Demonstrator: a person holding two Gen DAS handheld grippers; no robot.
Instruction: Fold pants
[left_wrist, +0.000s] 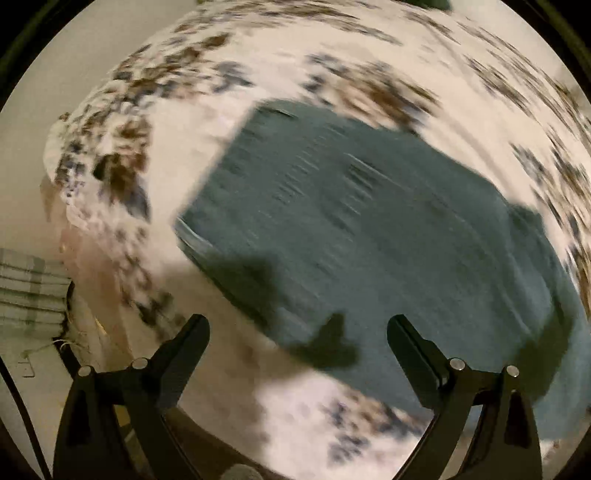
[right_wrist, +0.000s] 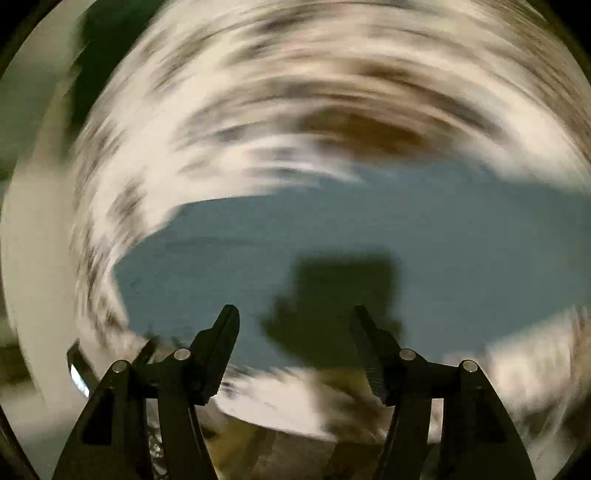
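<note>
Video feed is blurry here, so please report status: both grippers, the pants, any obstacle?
Left gripper open, empty. Right gripper open, empty. Pants lying flat on patterned bedspread, ungripped. No obstacle visible; views motion-blurred.

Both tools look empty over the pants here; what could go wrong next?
1. Both views are motion-blurred, so a grab now could miss the pants edge.
2. The left tool and right tool hang open above mid-fabric; closing there may pinch several layers and bunch the fold.
3. The patterned bedspread underneath could get pinched with the pants.
</note>
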